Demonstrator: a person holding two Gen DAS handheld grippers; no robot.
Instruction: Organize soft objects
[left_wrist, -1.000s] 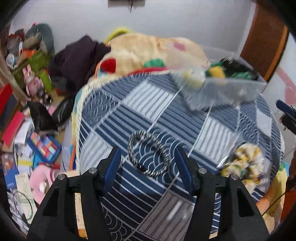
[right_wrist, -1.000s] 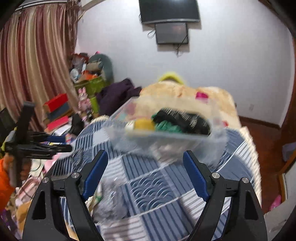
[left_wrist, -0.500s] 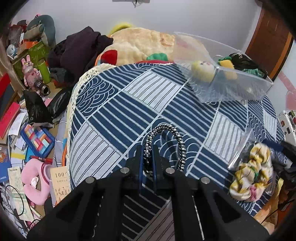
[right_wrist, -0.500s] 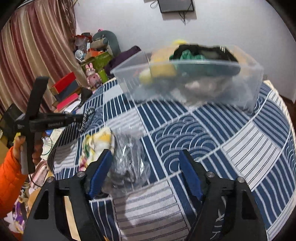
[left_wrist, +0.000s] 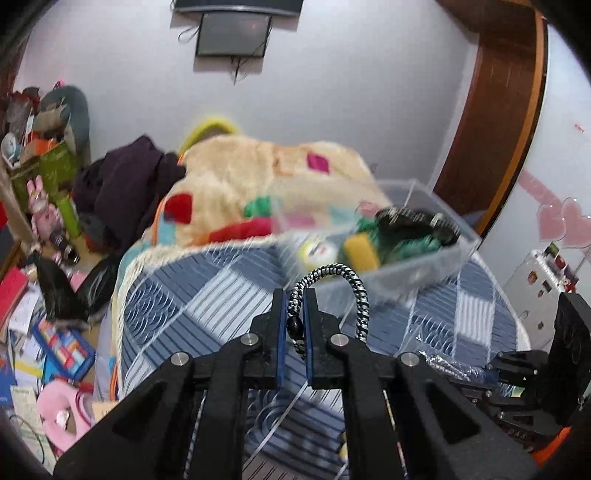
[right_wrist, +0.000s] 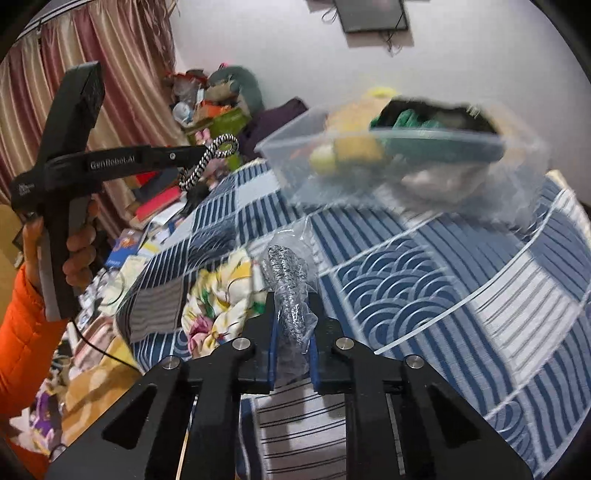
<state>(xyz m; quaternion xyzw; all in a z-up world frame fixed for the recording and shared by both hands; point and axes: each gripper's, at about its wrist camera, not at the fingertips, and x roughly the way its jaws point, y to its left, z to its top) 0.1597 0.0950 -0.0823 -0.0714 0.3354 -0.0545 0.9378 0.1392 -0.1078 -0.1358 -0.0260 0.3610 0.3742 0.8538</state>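
A black-and-white braided hair loop (left_wrist: 328, 291) is pinched in the left hand-held gripper (left_wrist: 295, 325), lifted off the bed. The right hand-held gripper (right_wrist: 293, 332) is clamped on a plastic-wrapped grey scrunchie (right_wrist: 286, 273). Transport step judged; the clear plastic bin (left_wrist: 417, 266), at one o'clock, is the likely drop.

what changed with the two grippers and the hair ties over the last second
The left gripper shut its jaws on the black-and-white braided hair tie and raised it off the blue patterned bedspread. The right gripper moved down and shut on the grey hair tie in a clear plastic bag. The clear plastic bin and the floral yellow scrunchie stayed on the bed.
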